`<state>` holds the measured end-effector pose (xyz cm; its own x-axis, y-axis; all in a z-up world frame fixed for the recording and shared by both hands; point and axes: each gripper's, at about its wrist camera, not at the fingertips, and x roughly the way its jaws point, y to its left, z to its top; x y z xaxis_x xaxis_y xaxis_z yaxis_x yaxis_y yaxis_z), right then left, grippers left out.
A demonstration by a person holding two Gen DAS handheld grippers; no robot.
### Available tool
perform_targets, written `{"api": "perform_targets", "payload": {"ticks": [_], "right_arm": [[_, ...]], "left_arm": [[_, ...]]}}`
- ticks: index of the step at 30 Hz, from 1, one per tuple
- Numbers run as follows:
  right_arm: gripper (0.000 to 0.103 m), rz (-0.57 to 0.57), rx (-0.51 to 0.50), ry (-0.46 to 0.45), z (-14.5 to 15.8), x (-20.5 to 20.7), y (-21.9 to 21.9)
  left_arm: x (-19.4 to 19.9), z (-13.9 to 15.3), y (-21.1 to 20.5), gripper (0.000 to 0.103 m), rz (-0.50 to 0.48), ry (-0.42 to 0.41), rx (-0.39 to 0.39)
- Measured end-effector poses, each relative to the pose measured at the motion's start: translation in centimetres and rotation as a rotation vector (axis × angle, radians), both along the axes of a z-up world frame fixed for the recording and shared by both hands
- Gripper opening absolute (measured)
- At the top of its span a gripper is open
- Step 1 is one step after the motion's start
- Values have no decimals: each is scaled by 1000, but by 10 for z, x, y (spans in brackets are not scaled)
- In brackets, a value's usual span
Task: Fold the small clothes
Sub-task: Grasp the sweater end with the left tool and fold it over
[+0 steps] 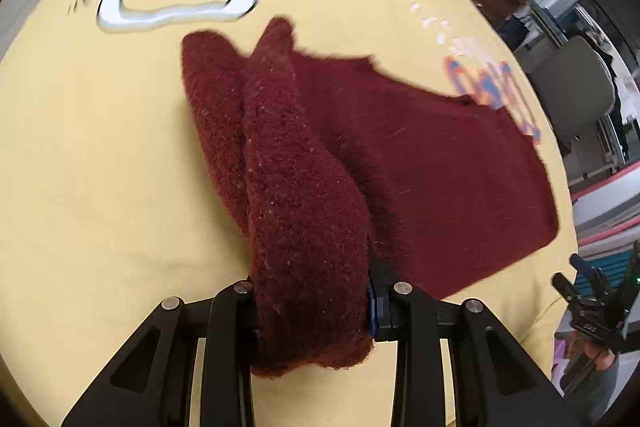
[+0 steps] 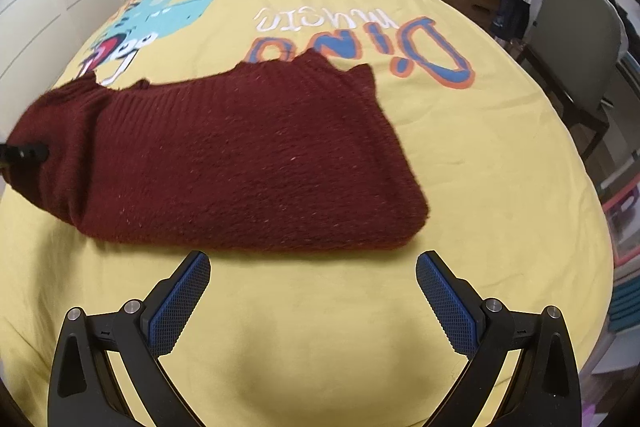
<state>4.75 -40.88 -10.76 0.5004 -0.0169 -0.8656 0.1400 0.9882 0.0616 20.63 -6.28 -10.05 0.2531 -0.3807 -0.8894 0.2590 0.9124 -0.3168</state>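
Yellow bedspread (image 2: 500, 167) fills the bed, the dark red knit sweater (image 2: 240, 163) lies across its middle, the left gripper (image 1: 312, 311) clamped on its bunched edge, the right gripper (image 2: 314, 291) spread wide just short of its near hem.

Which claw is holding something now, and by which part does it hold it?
The left claw holds the dark red knitted garment by a bunched end at its left side. The right claw is open and holds nothing.
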Motion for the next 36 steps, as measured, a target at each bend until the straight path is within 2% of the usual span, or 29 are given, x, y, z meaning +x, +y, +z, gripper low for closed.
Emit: {"api": "perform_targets", "payload": {"ticks": [4,6,11,14,18,20,23,26,27,32,35,36], "right_arm": [[103,-22,5,-23,8,-2,-18],[103,-36,10,-36,13,-4,-29],[103,-84,6,-51,23,-9,-62],[103,-115,8,-46,23,-15,-81],[103,-148,15,-24,16,-23,-100],[103,-160,24,-8,10,-29,-108],[103,-170,30,22,1,-36,-115],[103,-173,31,39,-6,-40,-118],[103,-173,32,42,-7,-41,-119],[103,-178,40,38,-8,-44,-122],[103,-176,38,34,-5,-43,-122],[103,-173,38,33,-3,-43,-121]], "left_arm": [[-3,36,-34,26,-53,-44,-30],[-2,52,-60,26,-93,-74,-16],[-2,71,-142,25,-187,-103,-6],[1,65,-201,25,-248,-105,21],[-16,44,-264,25,-330,-92,71],[-25,25,-290,25,-367,-88,130],[-31,-7,-313,25,-347,-64,217],[-33,-26,-320,32,-321,-52,283],[-33,-28,-321,37,-314,-56,292],[-30,-26,-323,42,-300,-56,326],[-30,-12,-316,66,-295,-56,290],[-30,-7,-315,80,-291,-56,277]]}}
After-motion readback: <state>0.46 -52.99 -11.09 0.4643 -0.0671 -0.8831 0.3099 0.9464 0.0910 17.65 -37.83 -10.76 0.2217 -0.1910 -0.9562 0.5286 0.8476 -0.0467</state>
